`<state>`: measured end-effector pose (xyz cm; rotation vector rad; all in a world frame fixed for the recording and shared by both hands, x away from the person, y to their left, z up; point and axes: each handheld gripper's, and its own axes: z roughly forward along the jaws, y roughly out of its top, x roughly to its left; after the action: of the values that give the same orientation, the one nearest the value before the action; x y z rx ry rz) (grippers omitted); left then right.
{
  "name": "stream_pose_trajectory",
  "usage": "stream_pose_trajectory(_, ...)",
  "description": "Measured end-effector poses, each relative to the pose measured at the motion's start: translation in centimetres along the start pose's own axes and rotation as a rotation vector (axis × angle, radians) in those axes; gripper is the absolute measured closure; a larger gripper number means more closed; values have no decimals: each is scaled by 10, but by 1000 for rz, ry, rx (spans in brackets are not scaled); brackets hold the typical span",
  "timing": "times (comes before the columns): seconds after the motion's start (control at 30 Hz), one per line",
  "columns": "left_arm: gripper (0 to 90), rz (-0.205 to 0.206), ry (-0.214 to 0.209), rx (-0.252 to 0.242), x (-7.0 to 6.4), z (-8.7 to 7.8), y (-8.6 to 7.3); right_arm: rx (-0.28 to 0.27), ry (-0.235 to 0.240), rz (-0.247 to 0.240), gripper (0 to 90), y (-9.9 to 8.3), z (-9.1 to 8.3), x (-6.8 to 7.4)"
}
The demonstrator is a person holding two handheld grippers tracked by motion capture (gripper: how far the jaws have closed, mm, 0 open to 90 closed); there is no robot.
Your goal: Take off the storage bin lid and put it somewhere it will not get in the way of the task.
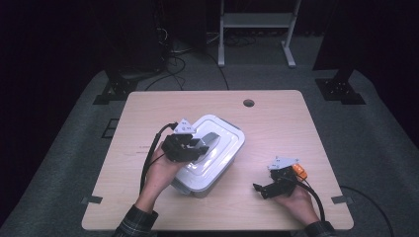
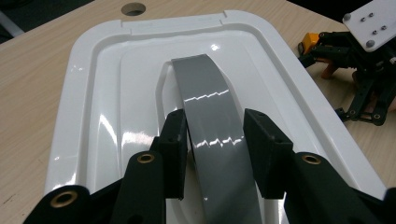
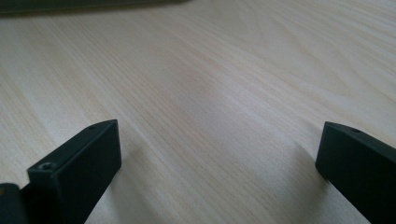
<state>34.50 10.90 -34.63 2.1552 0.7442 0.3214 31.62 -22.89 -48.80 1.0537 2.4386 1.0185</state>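
The white lidded storage box (image 1: 210, 155) sits a little left of the middle of the wooden table (image 1: 276, 118), turned at an angle to its edges. The left gripper (image 2: 212, 140) is down on the lid (image 2: 107, 93), its jaws spread to either side of the grey carry handle (image 2: 205, 98) that arches over the lid's recessed centre. One jaw looks to be just touching the handle's edge while the other stands slightly off it — so the gripper is parted around the handle, not yet clamped on it.

The step in hand looks like taking hold of the handle. The next move calls for closing the jaws squarely across the strap's width; it is glossy and curved, so a grip low and centred should slip less than one near the crest.

The right gripper (image 1: 276, 185) rests low over bare wood near the table's front right. In the right gripper view its fingers (image 3: 77, 161) stand wide apart with nothing between them — released and idle. It lies well apart from the box, to the box's right, so it does not crowd the grasp.

Around the box there is open tabletop to the rear, toward the round cable hole (image 1: 249, 103), and to the right. The box's near corner sits close to the front edge, so any lift or slide is safer directed away from the person than toward them.
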Motion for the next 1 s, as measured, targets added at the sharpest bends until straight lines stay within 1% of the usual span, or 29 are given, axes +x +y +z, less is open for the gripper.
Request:
stream_pose_trajectory(0.17,628,5,-18,11,0,-1,0,0,0,0,0,0,0,0)
stream_pose_trajectory(0.4,645,15,-28,14,-1,-2,1,0,1,-1,0,0,0,0)
stream_pose_trajectory(1.0,659,8,-46,-17,-1,-9,3,0,1,-1,0,0,0,0)
